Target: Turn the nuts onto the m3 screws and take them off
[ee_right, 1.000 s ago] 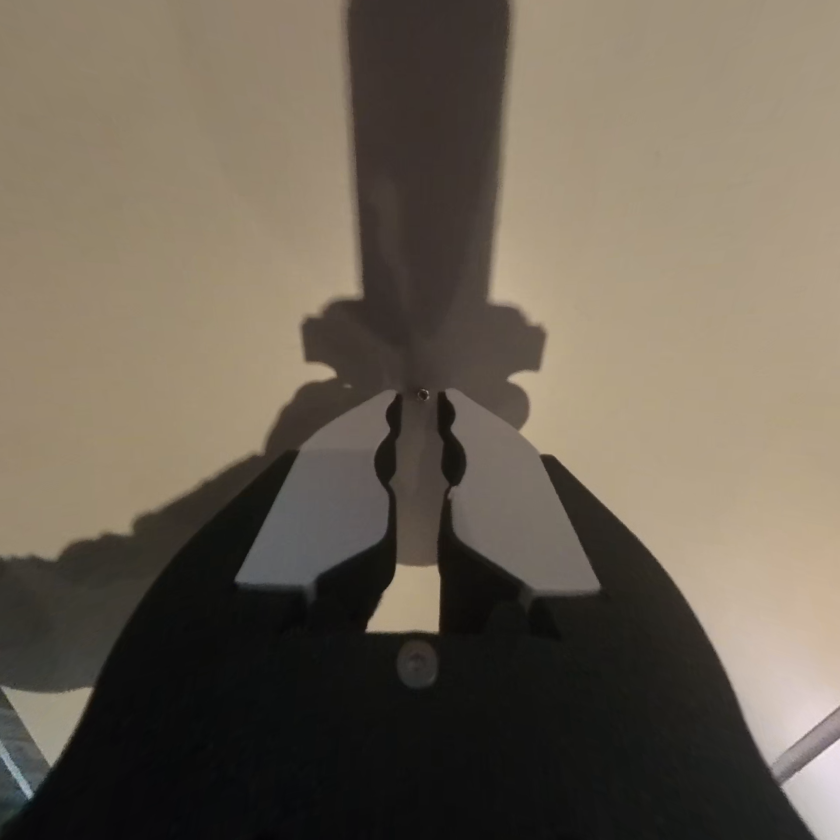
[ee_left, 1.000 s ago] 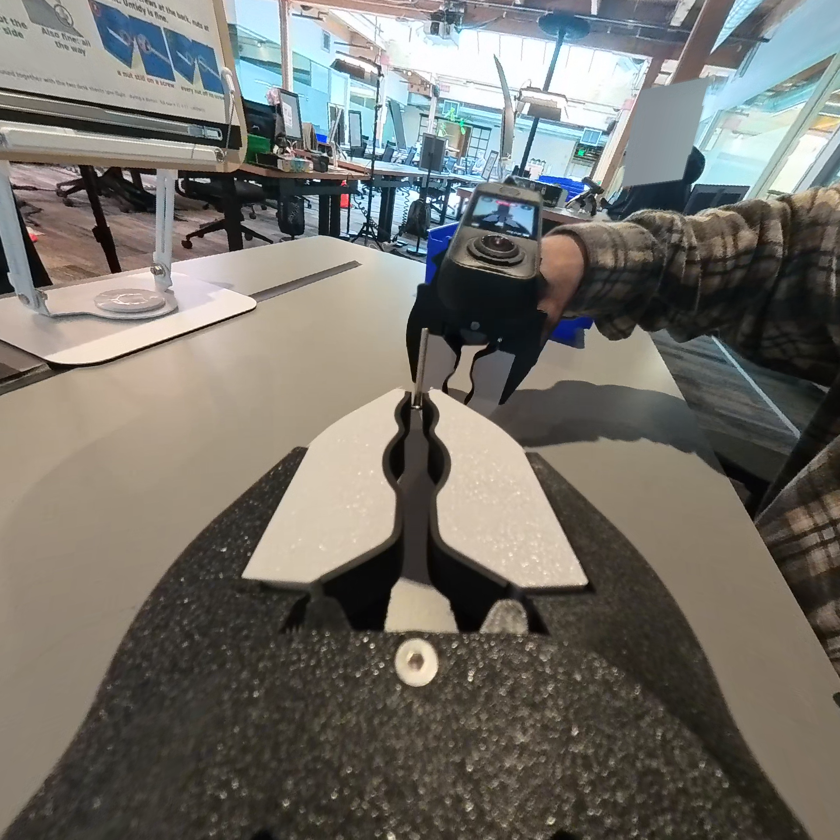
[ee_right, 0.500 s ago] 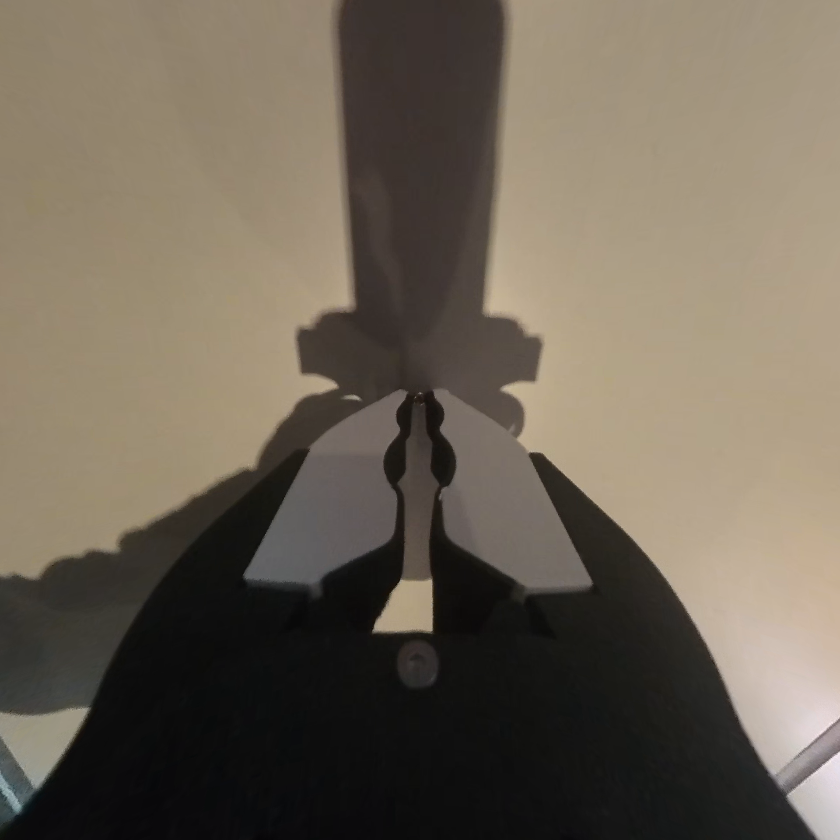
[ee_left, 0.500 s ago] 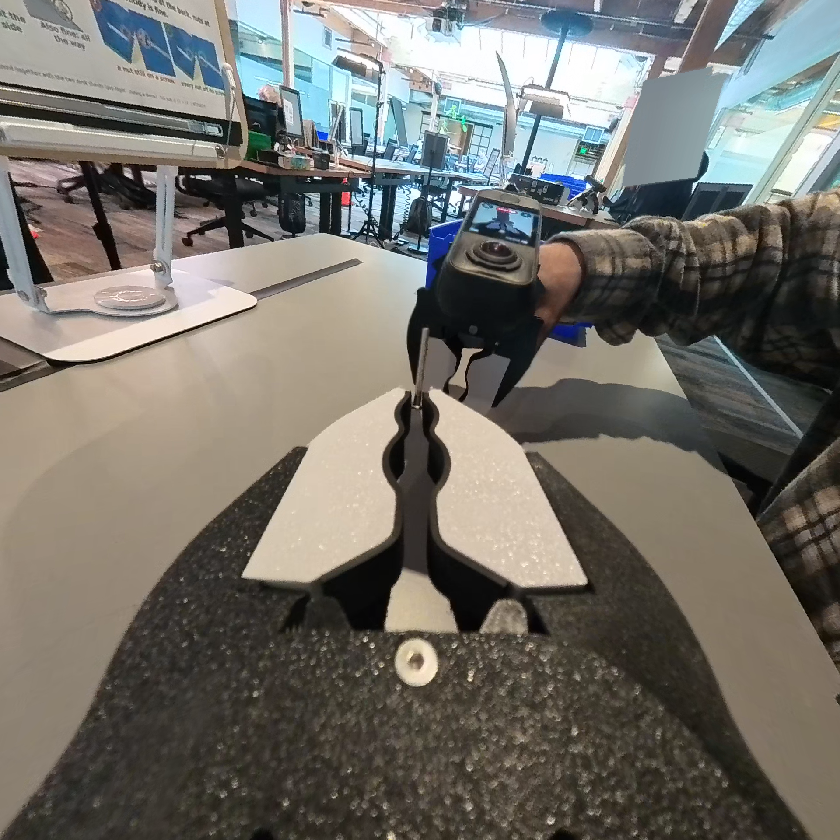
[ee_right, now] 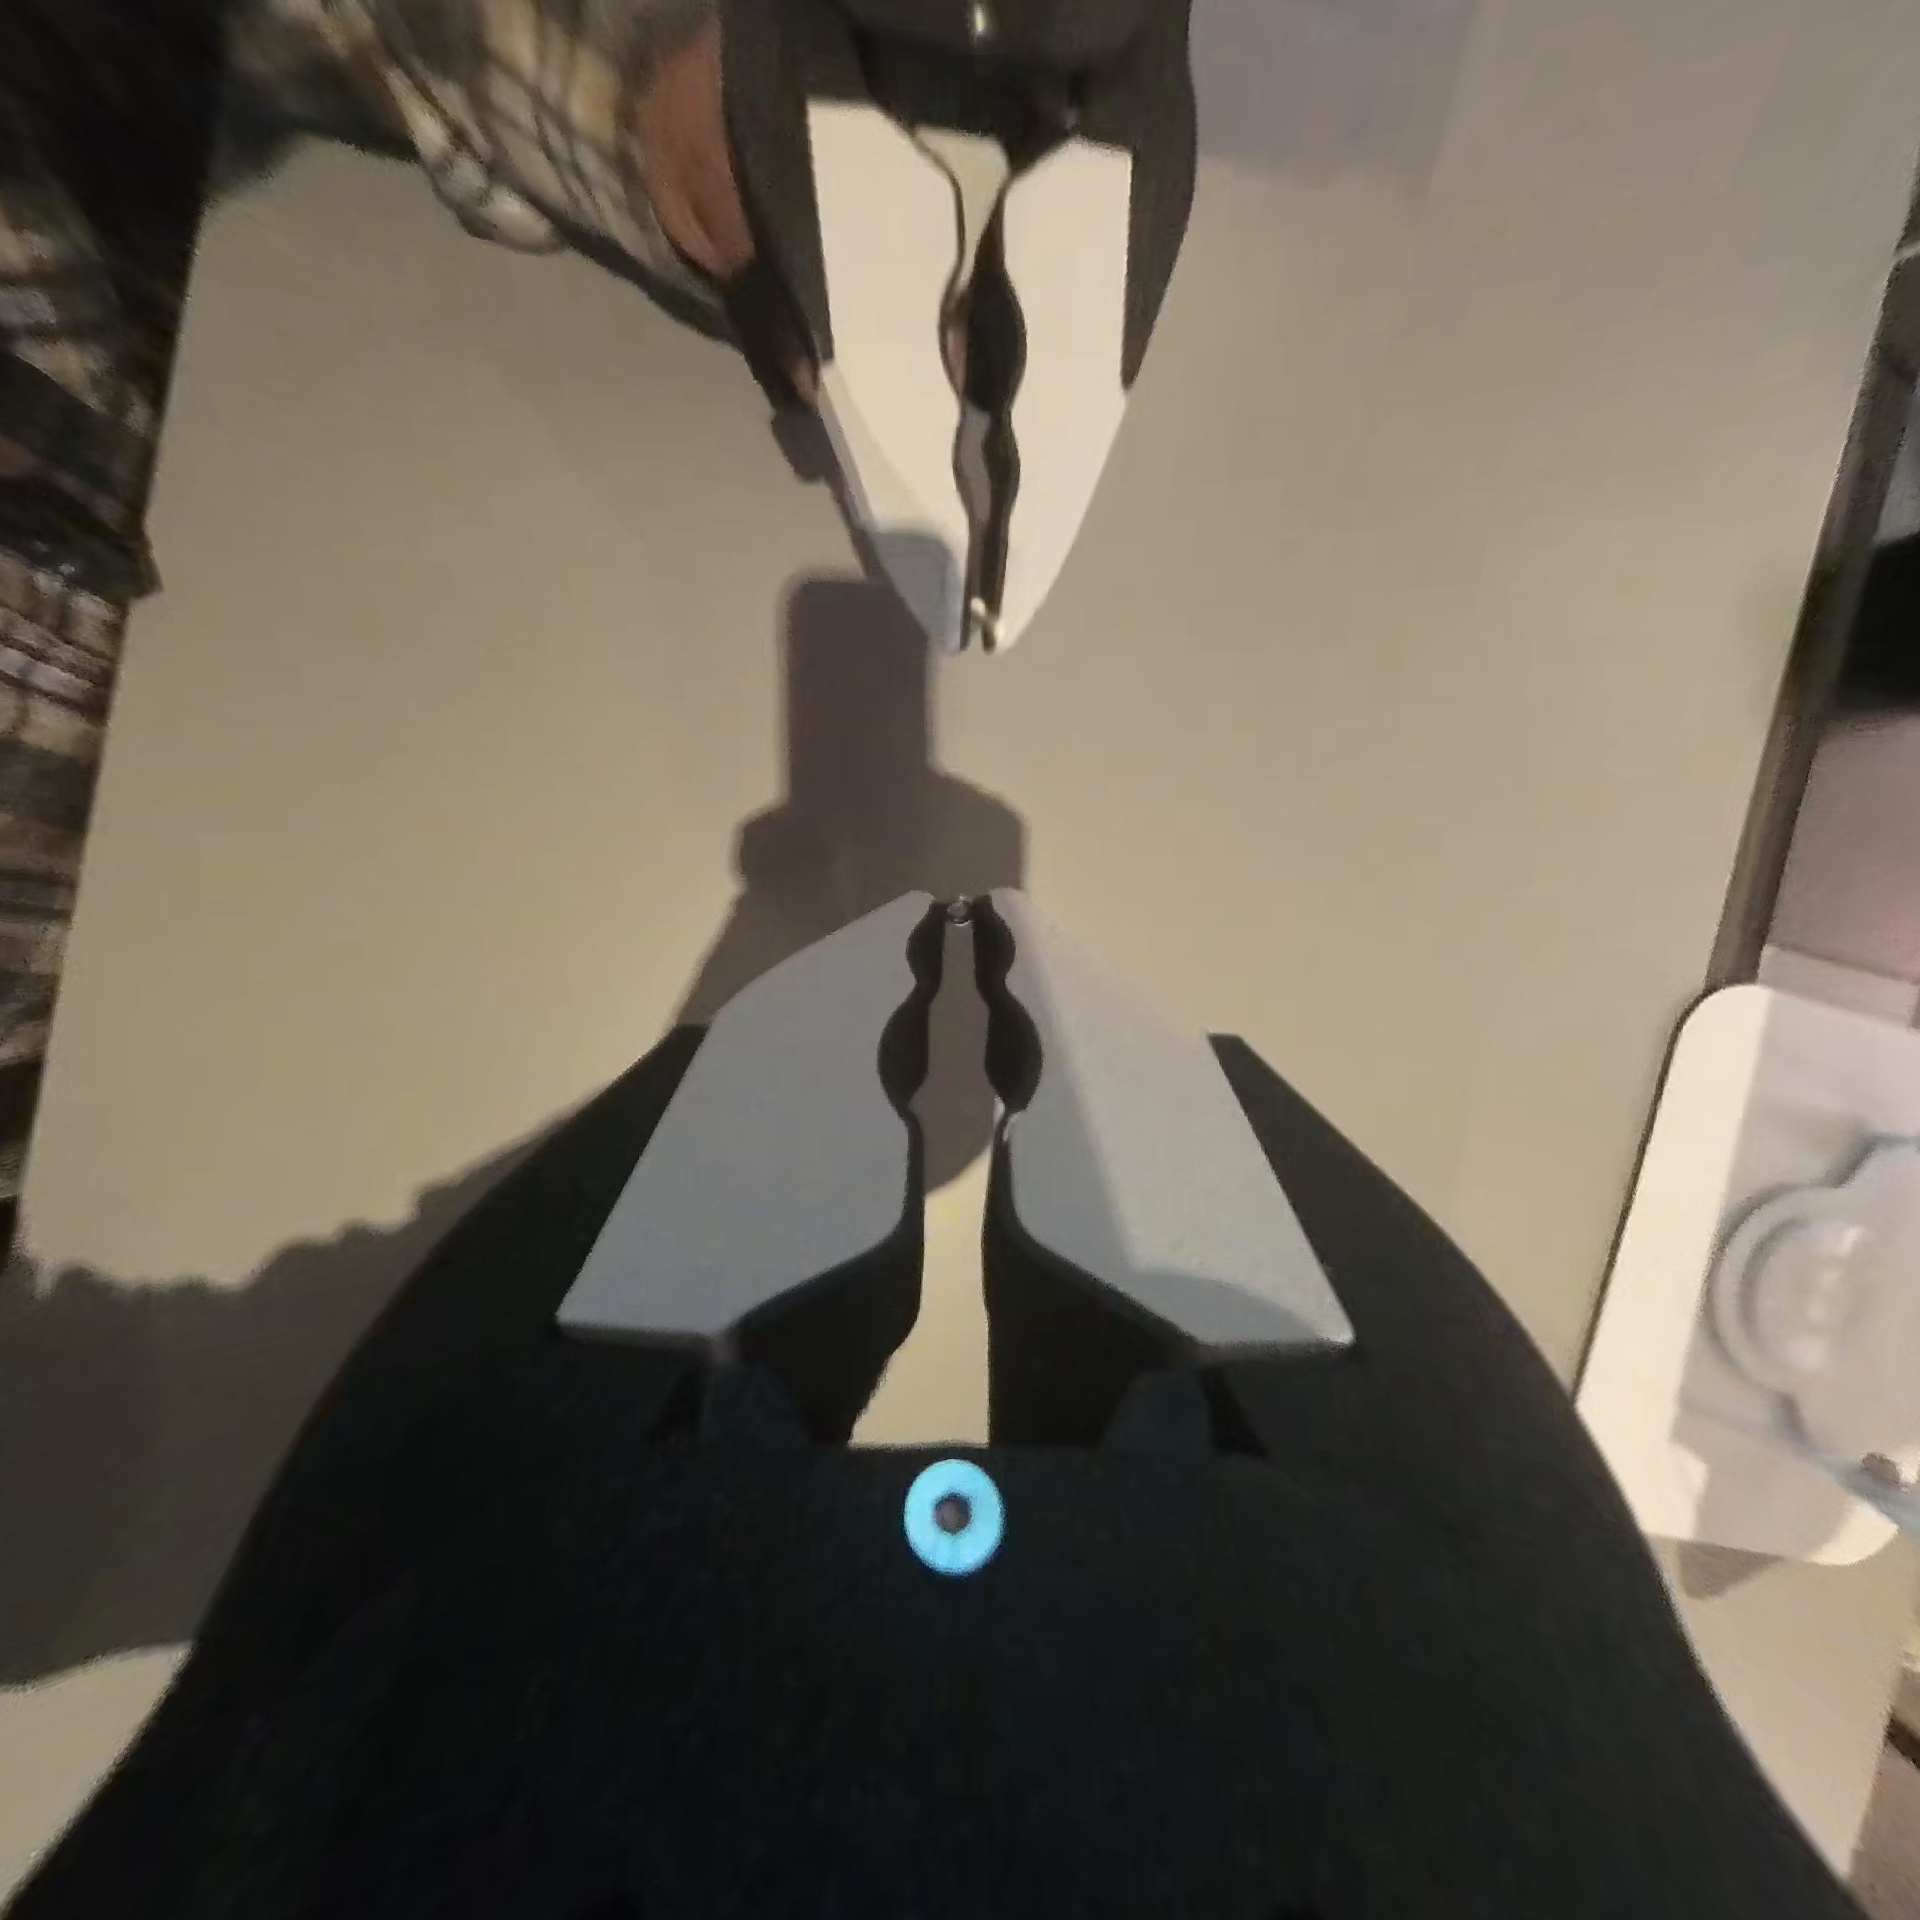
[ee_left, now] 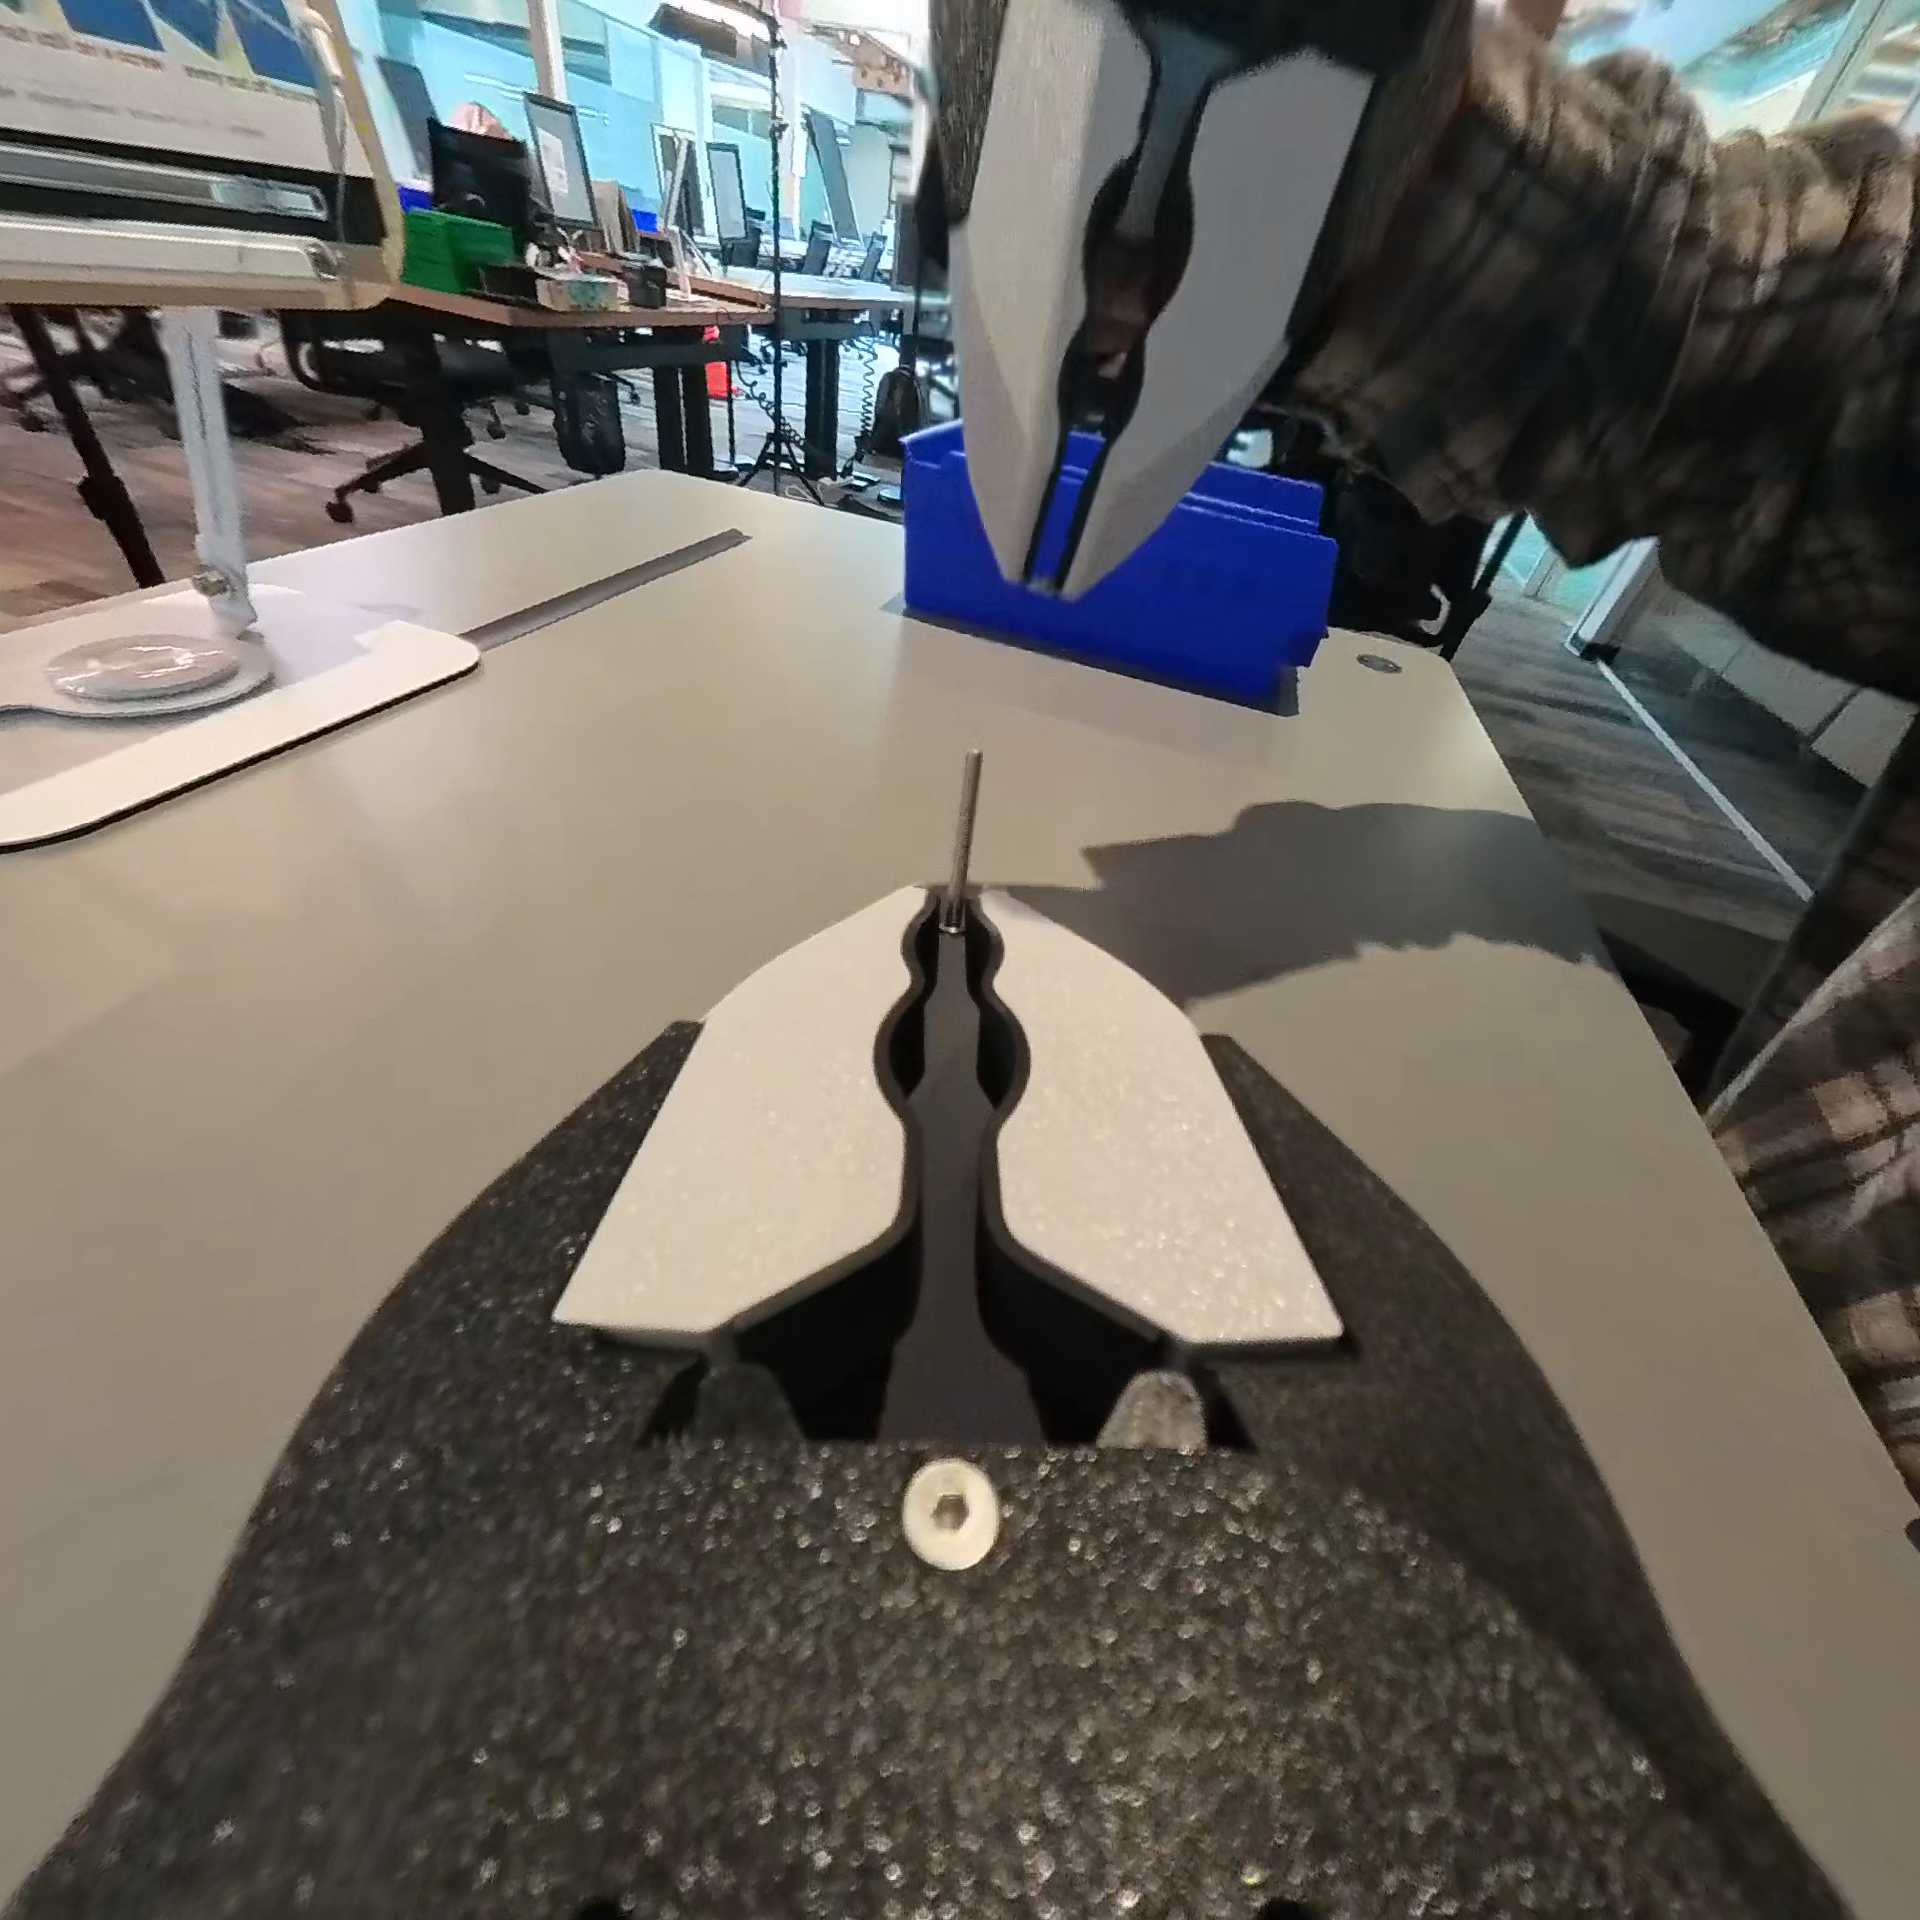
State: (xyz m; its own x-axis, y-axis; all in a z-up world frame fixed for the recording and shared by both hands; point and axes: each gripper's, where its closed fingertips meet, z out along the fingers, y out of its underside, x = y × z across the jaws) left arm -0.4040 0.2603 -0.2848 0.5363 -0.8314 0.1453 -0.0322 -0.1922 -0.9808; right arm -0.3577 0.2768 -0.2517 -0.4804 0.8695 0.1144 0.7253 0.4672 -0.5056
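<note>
My left gripper [ee_left: 951,912] is shut on the head end of a thin m3 screw [ee_left: 968,821], which sticks up bare from its tips above the grey table [ee_left: 520,883]. My right gripper [ee_right: 961,909] is shut on a small nut [ee_right: 957,911] pinched at its very tips. In the left wrist view the right gripper [ee_left: 1049,587] hangs tips down, above and beyond the screw and apart from it. In the right wrist view the left gripper [ee_right: 982,629] shows farther off, with the screw end at its tips.
A blue bin [ee_left: 1164,623] stands at the table's far edge behind the right gripper. A white stand base [ee_left: 208,686] lies at the left; it also shows in the right wrist view [ee_right: 1766,1247]. A plaid sleeve [ee_left: 1610,312] reaches in from the right. Spacing between my two grippers at the tips: around 7 cm.
My right gripper closed on the nut at the screw's tip, then lifted up and away with it. The screw now stands bare in my left gripper, which stayed shut.
</note>
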